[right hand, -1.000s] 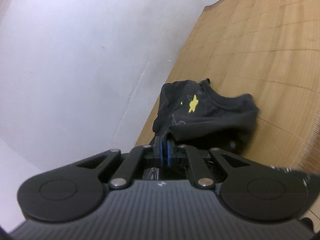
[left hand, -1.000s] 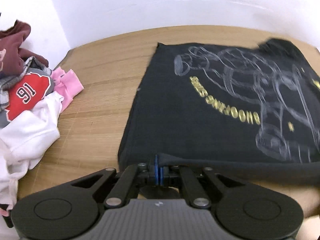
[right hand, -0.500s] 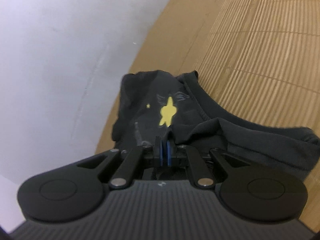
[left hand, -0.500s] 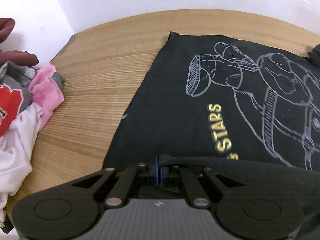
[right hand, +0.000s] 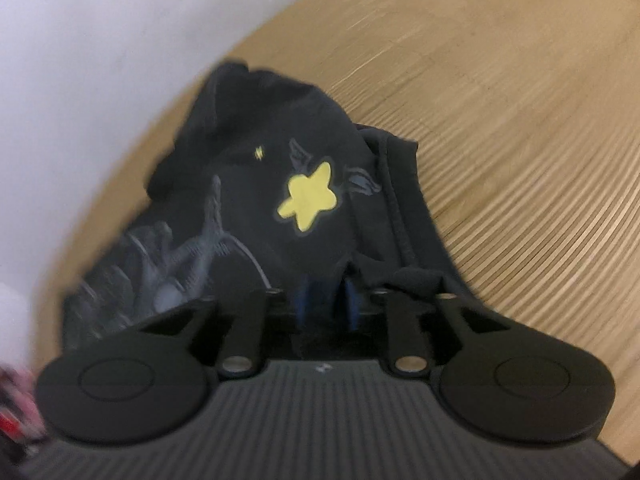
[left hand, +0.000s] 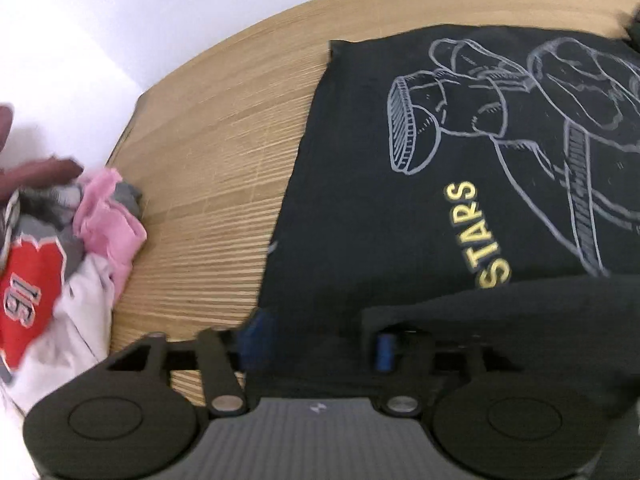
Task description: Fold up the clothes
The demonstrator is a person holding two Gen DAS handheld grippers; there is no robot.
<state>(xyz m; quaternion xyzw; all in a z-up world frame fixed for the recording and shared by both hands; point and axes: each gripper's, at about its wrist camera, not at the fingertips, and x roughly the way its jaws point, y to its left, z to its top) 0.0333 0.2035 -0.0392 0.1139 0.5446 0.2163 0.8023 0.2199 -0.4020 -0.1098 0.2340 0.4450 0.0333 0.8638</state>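
A black T-shirt [left hand: 380, 216] lies spread on the wooden tabletop [left hand: 224, 168], its near edge folded over the print. The left gripper [left hand: 320, 340] hovers at that folded edge with its fingers spread wide, gripping nothing. The right gripper [right hand: 326, 294] sits over the bunched collar end, its fingers parted, some cloth between them. A heap of clothes [left hand: 60, 264] lies to the left.

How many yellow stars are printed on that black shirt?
1 big yellow star on the black shirt, just ahead of the right gripper's fingers. A tiny yellow mark sits above; folds may hide more.
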